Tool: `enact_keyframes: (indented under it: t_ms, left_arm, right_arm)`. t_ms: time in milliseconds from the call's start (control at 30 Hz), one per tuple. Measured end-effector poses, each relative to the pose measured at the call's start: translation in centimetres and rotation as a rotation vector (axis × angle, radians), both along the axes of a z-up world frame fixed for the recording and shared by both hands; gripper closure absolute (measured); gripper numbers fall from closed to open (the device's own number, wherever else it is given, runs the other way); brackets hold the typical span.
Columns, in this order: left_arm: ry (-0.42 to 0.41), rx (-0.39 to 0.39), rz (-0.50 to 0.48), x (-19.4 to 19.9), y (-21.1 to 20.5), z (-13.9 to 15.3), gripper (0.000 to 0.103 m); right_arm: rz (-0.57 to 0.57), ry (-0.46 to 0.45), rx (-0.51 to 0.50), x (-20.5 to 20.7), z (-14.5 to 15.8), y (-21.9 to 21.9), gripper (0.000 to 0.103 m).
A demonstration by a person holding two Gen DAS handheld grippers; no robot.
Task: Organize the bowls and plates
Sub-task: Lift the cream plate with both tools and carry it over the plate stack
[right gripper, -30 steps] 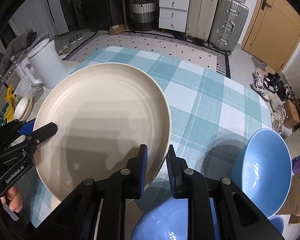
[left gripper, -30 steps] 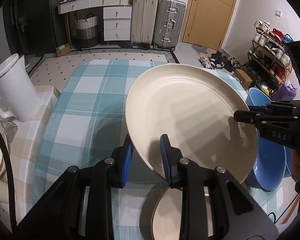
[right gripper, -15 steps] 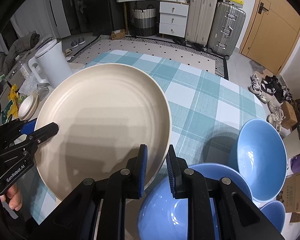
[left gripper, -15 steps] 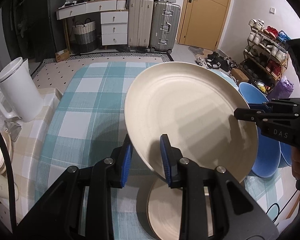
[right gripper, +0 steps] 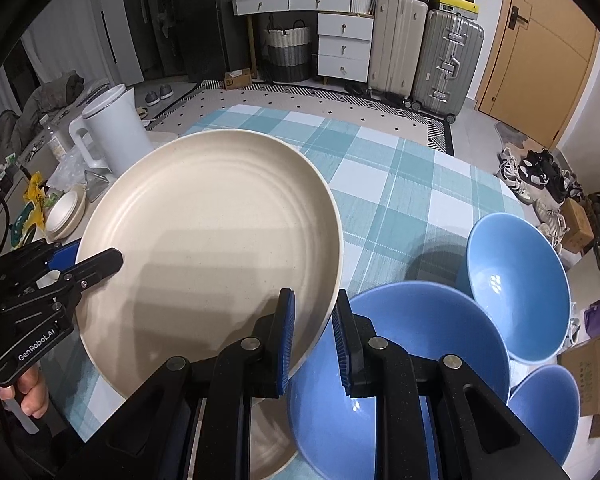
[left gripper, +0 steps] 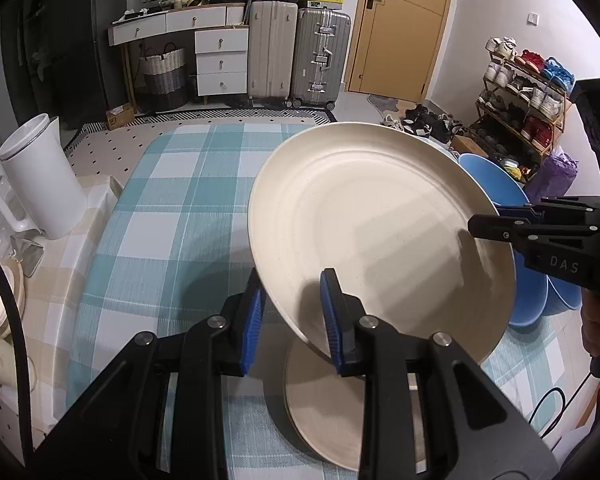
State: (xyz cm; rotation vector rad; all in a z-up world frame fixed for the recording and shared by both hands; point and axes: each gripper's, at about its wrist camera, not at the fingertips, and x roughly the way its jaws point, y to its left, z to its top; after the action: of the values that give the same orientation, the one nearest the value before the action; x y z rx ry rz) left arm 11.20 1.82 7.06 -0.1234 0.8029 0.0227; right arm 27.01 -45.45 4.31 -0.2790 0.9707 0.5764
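A large cream plate (left gripper: 380,236) (right gripper: 208,248) hangs tilted above the checked table, gripped at two opposite rim spots. My left gripper (left gripper: 292,300) is shut on its near-left rim and shows in the right wrist view as left gripper (right gripper: 100,258). My right gripper (right gripper: 314,320) is shut on the plate's right rim; the left wrist view has this right gripper (left gripper: 486,226) at the far side. Below lies a smaller cream plate (left gripper: 324,412) (right gripper: 268,452). Three blue bowls (right gripper: 400,360) (right gripper: 520,292) (right gripper: 548,412) stand to the right, partly overlapping.
A white kettle (left gripper: 40,176) (right gripper: 112,132) stands off the table's left edge, with small cream dishes (right gripper: 66,210) near it. The teal checked tablecloth (left gripper: 172,220) stretches ahead. A shoe rack (left gripper: 528,88) and suitcases (left gripper: 296,52) line the room behind.
Both grippers have carried the large plate back toward the near edge of the table. The smaller plate beneath and the blue bowls have come further into view.
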Motion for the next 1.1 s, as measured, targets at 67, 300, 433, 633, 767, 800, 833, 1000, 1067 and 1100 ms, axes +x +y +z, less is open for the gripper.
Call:
enact_keyframes:
  t_ms: [67, 300, 433, 633, 767, 800, 833, 1000, 1067, 1100]
  left_arm:
    - [-0.002, 0.0, -0.003, -0.4, -0.1, -0.1, 0.079]
    - [-0.006, -0.001, -0.012, -1.9, -0.3, -0.4, 0.079]
    - [-0.007, -0.002, -0.015, -2.7, -0.4, -0.6, 0.079]
    - [0.001, -0.004, -0.024, -3.0, -0.4, -1.3, 0.079]
    - [0.005, -0.004, -0.033, -3.5, -0.4, -1.7, 0.079]
    - [0.006, -0.006, -0.035, -3.7, -0.4, -1.8, 0.079]
    - [0.006, -0.007, -0.037, -3.8, -0.4, -1.9, 0.079]
    - [0.015, -0.016, -0.04, -4.5, -0.1, -2.4, 0.079]
    - [0.018, -0.016, -0.042, -4.8, 0.0, -2.6, 0.079]
    - [0.018, -0.016, -0.042, -4.9, 0.0, -2.7, 0.079]
  right_arm:
    - [-0.001, -0.002, 0.001, -0.6, 0.1, -0.1, 0.084]
    - [-0.003, -0.007, 0.011, -2.2, 0.0, -0.6, 0.083]
    - [-0.005, -0.01, 0.015, -2.7, -0.2, -0.7, 0.083]
    - [-0.015, -0.002, 0.028, -3.6, -0.7, -1.0, 0.083]
    - [-0.02, 0.003, 0.032, -4.2, -1.1, -1.2, 0.083]
    - [-0.019, 0.005, 0.034, -4.4, -1.1, -1.3, 0.083]
    - [-0.019, 0.005, 0.035, -4.5, -1.2, -1.3, 0.083]
    - [-0.018, 0.008, 0.037, -5.1, -1.5, -1.3, 0.083]
    - [-0.016, 0.005, 0.037, -5.5, -1.6, -1.1, 0.083]
    - [-0.016, 0.005, 0.038, -5.5, -1.7, -1.1, 0.083]
